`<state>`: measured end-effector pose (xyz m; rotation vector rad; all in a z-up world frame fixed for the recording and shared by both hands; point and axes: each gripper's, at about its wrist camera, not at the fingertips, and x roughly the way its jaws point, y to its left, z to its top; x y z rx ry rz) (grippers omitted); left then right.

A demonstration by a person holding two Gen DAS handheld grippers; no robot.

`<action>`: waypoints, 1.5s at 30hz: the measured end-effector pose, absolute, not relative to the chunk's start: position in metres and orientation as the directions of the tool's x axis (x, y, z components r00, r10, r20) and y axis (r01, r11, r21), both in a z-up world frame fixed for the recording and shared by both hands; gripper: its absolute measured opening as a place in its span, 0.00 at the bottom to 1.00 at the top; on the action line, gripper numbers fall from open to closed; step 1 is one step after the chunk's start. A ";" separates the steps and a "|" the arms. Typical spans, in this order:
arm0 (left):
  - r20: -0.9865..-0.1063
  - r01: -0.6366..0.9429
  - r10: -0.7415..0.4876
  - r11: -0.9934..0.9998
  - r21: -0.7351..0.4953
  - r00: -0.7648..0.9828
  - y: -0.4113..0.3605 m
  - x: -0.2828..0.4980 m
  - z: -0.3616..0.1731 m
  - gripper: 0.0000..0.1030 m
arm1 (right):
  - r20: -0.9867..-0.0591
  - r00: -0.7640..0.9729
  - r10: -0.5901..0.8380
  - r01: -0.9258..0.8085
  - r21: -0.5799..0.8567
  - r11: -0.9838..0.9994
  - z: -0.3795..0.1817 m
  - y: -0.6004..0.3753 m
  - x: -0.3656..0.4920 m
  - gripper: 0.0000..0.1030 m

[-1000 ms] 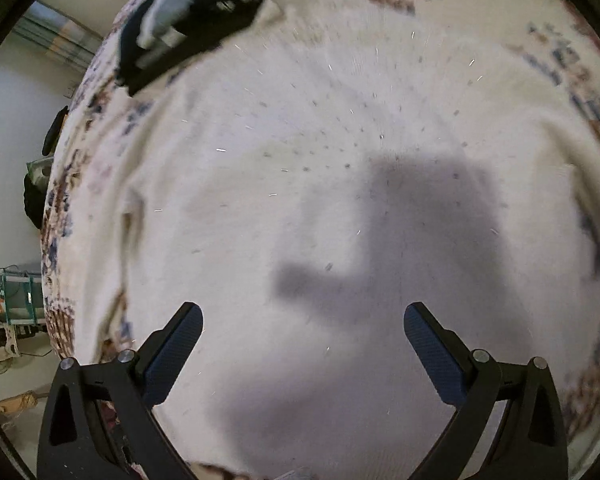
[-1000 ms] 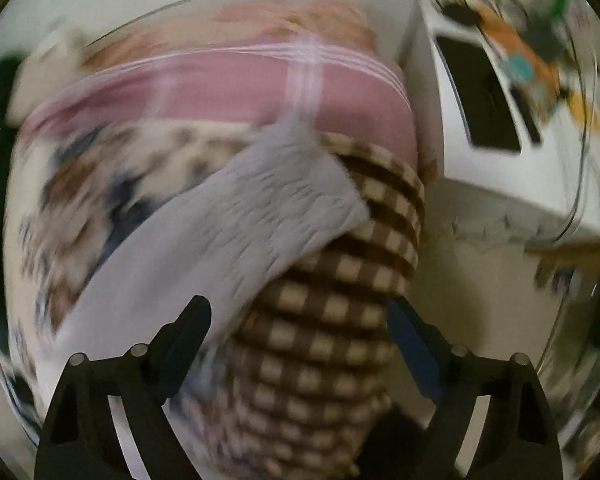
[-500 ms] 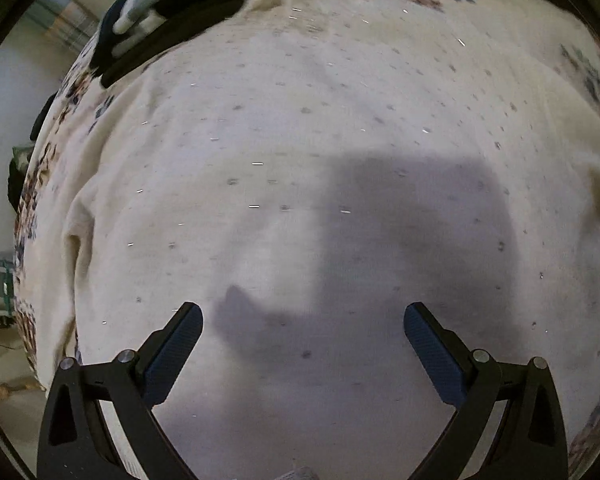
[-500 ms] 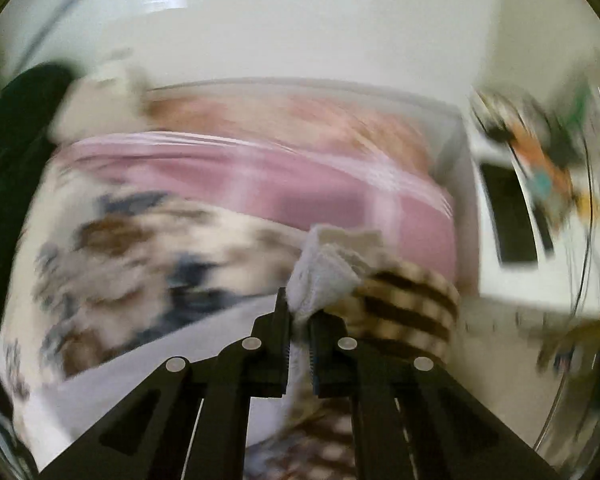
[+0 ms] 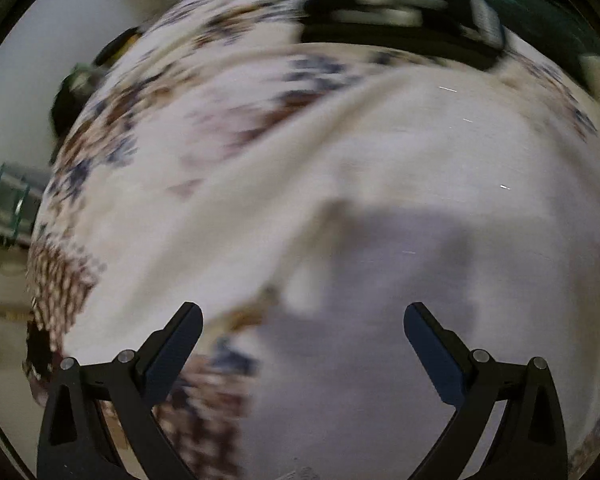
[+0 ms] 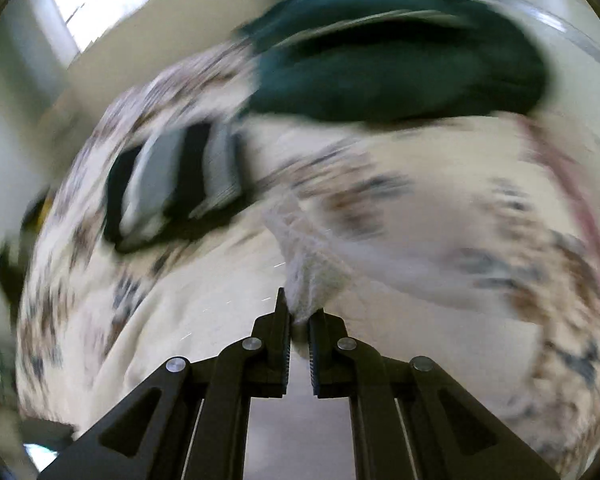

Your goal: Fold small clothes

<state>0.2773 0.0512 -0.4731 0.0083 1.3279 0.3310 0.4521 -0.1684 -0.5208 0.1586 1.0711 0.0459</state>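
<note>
Swung leftward since before, right gripper clamps white cloth over bedspread, mid-fold; left gripper gapes empty, next pinning cloth's far edge.

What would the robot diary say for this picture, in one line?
phase: folding | right gripper: shut on white cloth | left gripper: open above white cloth | views: blurred

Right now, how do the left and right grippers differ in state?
The left gripper has its jaws spread wide and holds nothing, while the right gripper is shut on a pinch of the white garment. The left hangs above the garment without touching it; the right has fabric bunched between its fingers. Both are black two-finger grippers working over the same patterned bedspread.
</note>
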 end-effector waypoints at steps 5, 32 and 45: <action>-0.944 -0.319 0.284 0.922 0.220 0.169 0.118 0.259 -0.475 1.00 | -0.916 0.385 0.108 -0.155 0.051 0.987 -0.592 -0.023 0.455 0.07; -0.922 0.628 -0.284 0.776 -0.060 0.264 -0.233 0.442 -0.438 0.97 | -0.897 0.403 0.179 0.795 0.441 0.416 -0.647 -0.415 0.298 0.57; -0.970 0.893 -0.237 0.425 -0.147 -0.047 -0.390 0.401 -0.516 0.03 | -0.843 0.479 0.244 0.756 0.538 0.373 -0.665 -0.438 0.311 0.12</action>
